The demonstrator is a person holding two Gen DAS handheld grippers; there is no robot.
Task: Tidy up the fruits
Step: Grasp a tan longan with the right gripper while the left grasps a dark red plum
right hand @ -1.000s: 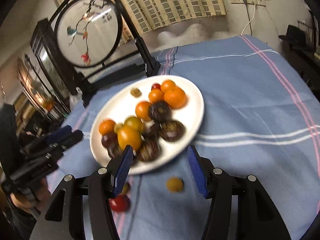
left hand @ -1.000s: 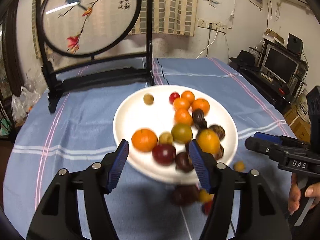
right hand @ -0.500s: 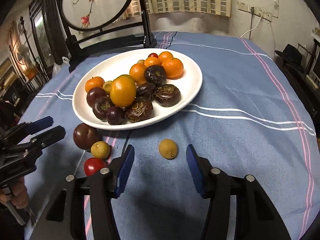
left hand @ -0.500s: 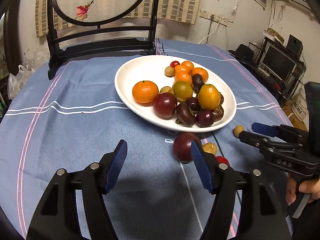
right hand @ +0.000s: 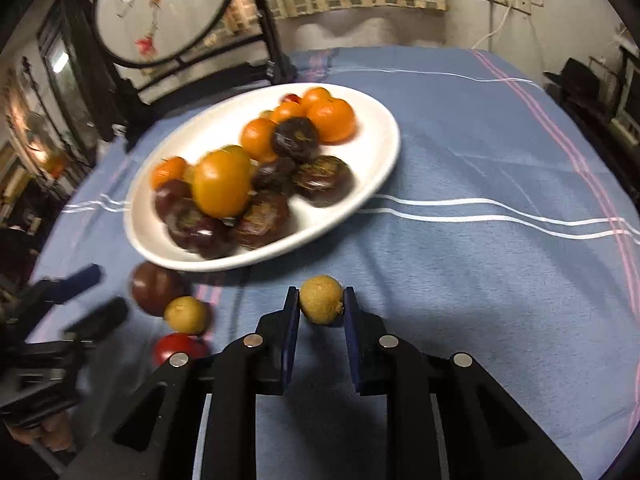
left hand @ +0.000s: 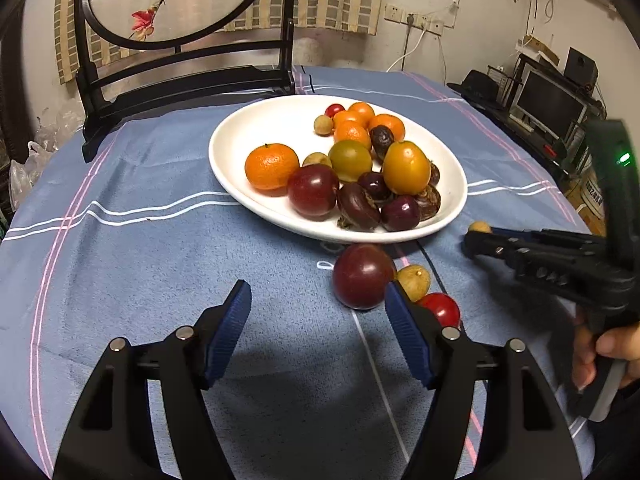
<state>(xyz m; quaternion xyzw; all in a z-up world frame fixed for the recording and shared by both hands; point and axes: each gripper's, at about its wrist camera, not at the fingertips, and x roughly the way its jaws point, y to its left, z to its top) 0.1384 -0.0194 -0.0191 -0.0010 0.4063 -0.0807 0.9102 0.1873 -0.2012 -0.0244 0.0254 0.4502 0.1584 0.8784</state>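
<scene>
Longan (right hand: 321, 305) clenched in right gripper (right hand: 321, 308) jaws; left gripper (left hand: 318, 312) jaws opening, empty.

The right gripper (right hand: 321, 307) clamps a small tan longan (right hand: 321, 305) between its blue pads, just above a blue striped tablecloth (right hand: 480, 272). Directly behind it sits a white oval plate (right hand: 376, 148) heaped with oranges (right hand: 333, 119), a yellow-orange fruit (right hand: 222, 183) and dark purple fruits (right hand: 322, 179), all slightly blurred. Off the plate's near-left rim, three loose fruits lie close together on the cloth: a dark red plum (right hand: 154, 288), a second longan (right hand: 187, 315) touching it, and a red cherry tomato (right hand: 178, 348) just in front. At far left, the left gripper (right hand: 90, 294) shows blurred, jaws parted. A round embroidered screen (right hand: 164, 8) stands behind the table.
</scene>
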